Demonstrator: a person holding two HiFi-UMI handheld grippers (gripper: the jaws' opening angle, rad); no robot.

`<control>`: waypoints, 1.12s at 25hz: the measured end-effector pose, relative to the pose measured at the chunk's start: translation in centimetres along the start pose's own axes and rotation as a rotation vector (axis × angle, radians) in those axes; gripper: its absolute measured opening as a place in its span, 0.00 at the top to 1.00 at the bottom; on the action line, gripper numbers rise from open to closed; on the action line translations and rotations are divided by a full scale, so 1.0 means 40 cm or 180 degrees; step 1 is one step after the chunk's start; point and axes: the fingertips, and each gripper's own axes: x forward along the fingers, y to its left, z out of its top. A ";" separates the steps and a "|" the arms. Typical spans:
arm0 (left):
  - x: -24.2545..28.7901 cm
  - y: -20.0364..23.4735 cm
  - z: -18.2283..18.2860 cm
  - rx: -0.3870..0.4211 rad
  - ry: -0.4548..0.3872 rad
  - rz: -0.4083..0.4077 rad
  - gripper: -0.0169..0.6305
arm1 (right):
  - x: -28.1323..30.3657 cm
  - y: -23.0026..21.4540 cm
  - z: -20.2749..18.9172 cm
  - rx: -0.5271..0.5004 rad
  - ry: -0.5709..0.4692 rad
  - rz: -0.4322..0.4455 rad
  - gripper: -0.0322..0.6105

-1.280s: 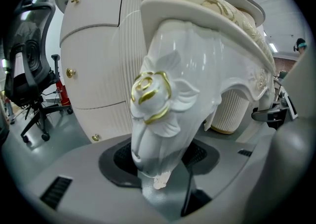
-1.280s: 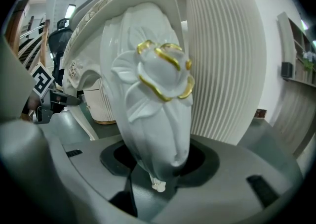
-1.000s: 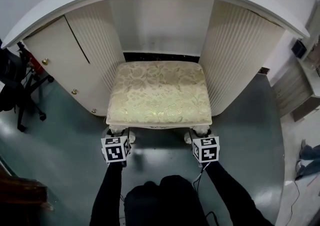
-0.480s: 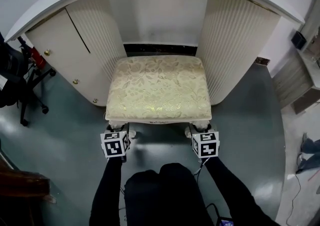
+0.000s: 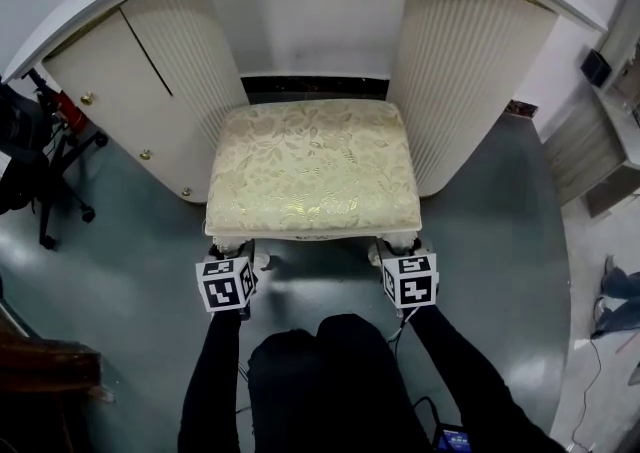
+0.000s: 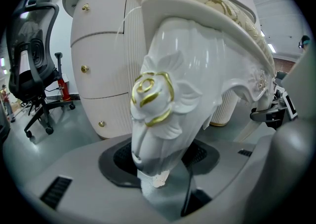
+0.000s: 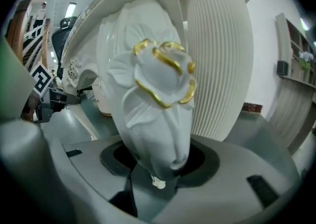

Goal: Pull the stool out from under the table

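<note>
The stool (image 5: 310, 166) has a cream floral cushion and white carved legs with gold roses. It stands partly in the knee space of the white dressing table (image 5: 470, 61). My left gripper (image 5: 236, 265) is shut on the stool's front left leg (image 6: 163, 114), which fills the gap of that left gripper (image 6: 158, 171). My right gripper (image 5: 402, 261) is shut on the front right leg (image 7: 155, 99), which sits low between the jaws of that right gripper (image 7: 155, 171). In the head view the marker cubes hide both sets of jaws.
A cabinet door with gold knobs (image 5: 110, 111) flanks the opening on the left, a ribbed white pillar (image 5: 455, 91) on the right. A black office chair (image 5: 30, 161) stands at the far left on the grey-green floor (image 5: 500, 271). The person's dark knees (image 5: 330, 371) are just behind the grippers.
The stool has slid a little out of the table's opening toward me, with both grippers still on its front legs. The table now sits higher in the head view.
</note>
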 end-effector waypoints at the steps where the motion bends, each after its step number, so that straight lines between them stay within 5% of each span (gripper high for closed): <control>1: 0.000 -0.001 0.001 -0.0002 -0.0002 -0.0004 0.61 | -0.001 -0.001 0.000 0.0001 0.0008 -0.0005 0.63; 20: -0.003 -0.001 0.018 -0.0021 -0.0100 0.0062 0.60 | -0.005 -0.009 0.005 0.0087 0.0141 -0.0115 0.63; 28: -0.011 -0.005 0.001 -0.0009 0.0187 0.0116 0.60 | -0.015 -0.016 -0.008 0.0240 0.0407 -0.0315 0.63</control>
